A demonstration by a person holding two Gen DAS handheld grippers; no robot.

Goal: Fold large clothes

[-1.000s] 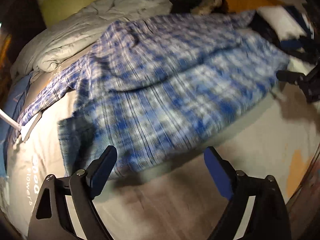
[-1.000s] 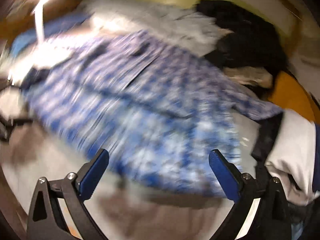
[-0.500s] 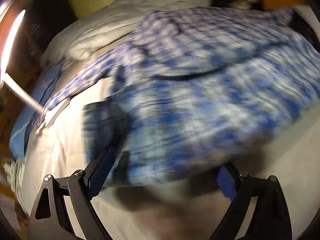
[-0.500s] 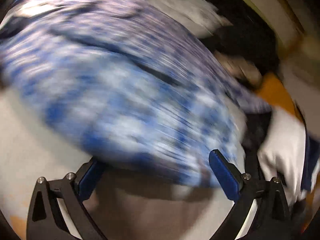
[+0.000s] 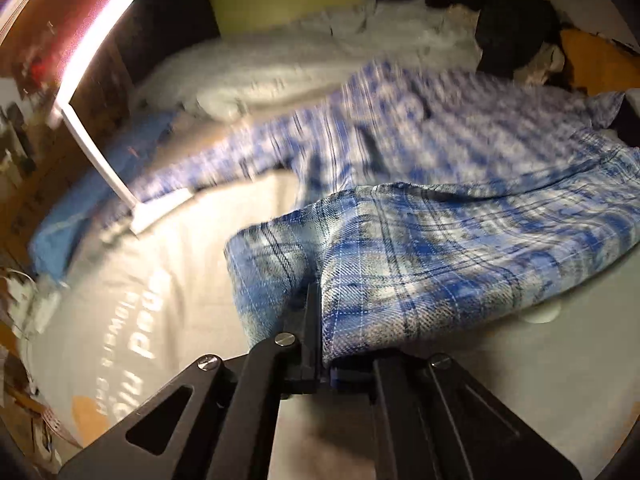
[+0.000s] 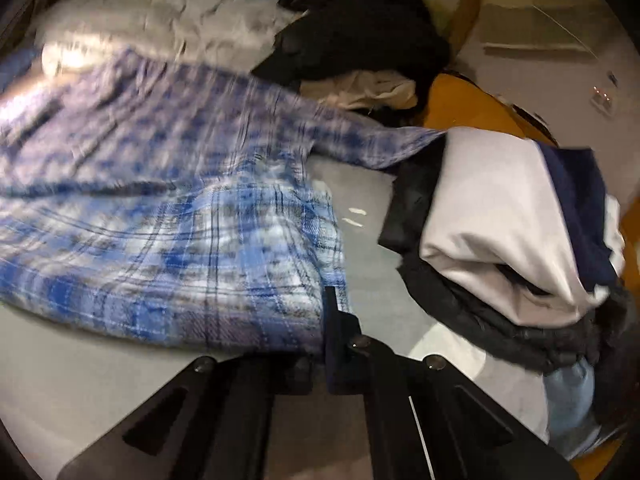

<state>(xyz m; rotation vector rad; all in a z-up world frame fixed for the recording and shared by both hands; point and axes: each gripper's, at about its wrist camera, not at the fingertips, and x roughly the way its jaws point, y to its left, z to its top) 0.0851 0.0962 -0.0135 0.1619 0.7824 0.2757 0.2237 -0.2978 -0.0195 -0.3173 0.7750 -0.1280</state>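
Observation:
A large blue and white plaid shirt (image 5: 440,240) lies spread on the grey bed sheet (image 5: 160,280). My left gripper (image 5: 320,320) is shut on the shirt's near left hem corner, which rises off the sheet. The same shirt fills the left of the right wrist view (image 6: 180,240). My right gripper (image 6: 326,320) is shut on its near right hem corner. The shirt's far part and sleeves are blurred.
A white lamp arm (image 5: 96,152) stands at the left by a blue cloth (image 5: 72,216). A grey duvet (image 5: 300,64) and black clothes (image 6: 352,32) lie at the back. A stack of folded clothes (image 6: 512,232) sits at the right on the sheet (image 6: 372,208).
Both grippers were open just short of the shirt's near hem. They moved onto the hem and shut on its two corners. The hem has lifted.

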